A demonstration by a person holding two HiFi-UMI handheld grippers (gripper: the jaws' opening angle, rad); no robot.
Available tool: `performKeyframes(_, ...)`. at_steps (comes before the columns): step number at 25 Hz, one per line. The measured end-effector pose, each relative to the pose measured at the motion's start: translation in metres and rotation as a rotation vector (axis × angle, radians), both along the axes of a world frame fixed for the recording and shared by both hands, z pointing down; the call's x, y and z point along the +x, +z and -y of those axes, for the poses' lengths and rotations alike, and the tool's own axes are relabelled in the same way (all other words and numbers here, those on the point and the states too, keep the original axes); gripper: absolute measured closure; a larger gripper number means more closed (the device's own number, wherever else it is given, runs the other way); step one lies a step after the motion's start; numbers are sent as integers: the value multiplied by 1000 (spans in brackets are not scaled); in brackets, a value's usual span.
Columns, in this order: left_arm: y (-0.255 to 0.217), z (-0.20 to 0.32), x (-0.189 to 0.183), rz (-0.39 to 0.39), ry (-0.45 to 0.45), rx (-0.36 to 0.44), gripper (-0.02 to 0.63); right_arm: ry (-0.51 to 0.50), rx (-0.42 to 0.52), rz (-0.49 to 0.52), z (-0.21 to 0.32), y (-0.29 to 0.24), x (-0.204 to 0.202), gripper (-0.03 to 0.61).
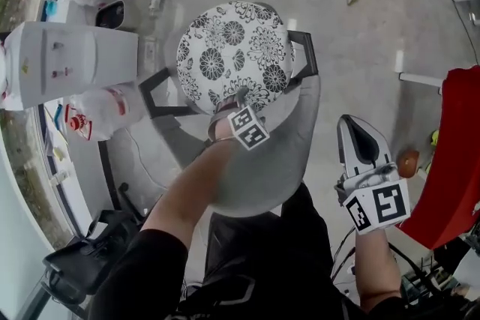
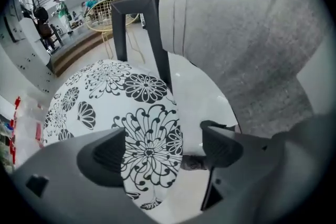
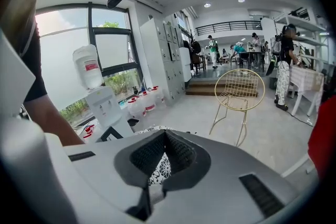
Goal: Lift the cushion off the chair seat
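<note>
Only its own view shows my left gripper [image 2: 164, 150] wide open astride the round floral cushion [image 2: 105, 107]; right gripper [image 1: 358, 139], four o'clock, closed, empty.

Cushion [image 1: 234, 56] is white with a bold black flower print all over, and the chair [image 1: 296, 139] is flecked grey fabric on a black frame. Left gripper [image 2: 163, 149] and right gripper [image 3: 164, 152] are both pale grey with dark grey pads, plus cubes of black-and-white square markers. Also there: white water dispenser [image 1: 67, 64], clear jugs [image 1: 101, 107] with red caps, gold wire chair [image 3: 239, 92], grey floor [image 1: 360, 34].
</note>
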State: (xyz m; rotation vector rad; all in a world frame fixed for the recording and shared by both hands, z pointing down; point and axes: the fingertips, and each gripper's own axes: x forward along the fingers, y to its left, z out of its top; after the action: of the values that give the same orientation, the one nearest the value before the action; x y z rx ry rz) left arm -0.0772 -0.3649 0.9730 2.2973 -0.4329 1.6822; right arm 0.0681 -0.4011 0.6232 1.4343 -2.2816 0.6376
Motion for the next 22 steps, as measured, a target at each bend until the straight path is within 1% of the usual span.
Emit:
performKeyframes(5,25,4,-4,23,-50,-15,183,26,-25,-2,-8,18,13,572)
performKeyframes(7,34,5,-8,47,-42,-10,183,31,-40,-5,-12,24,17,572)
performKeyframes(10,49,7,-10,75,-4,-1,183,37,-55,-8,-18,34,22,572)
performKeyframes(14,65,11,-12,116,30,31,184,35,-70,-10,-25,45,25,572)
performKeyframes(19,69,16,-15,137,27,89,186,51,-72,-3,-26,53,31,572)
performKeyframes(22,69,17,-17,143,19,104,213,51,-73,5,-26,54,31,572)
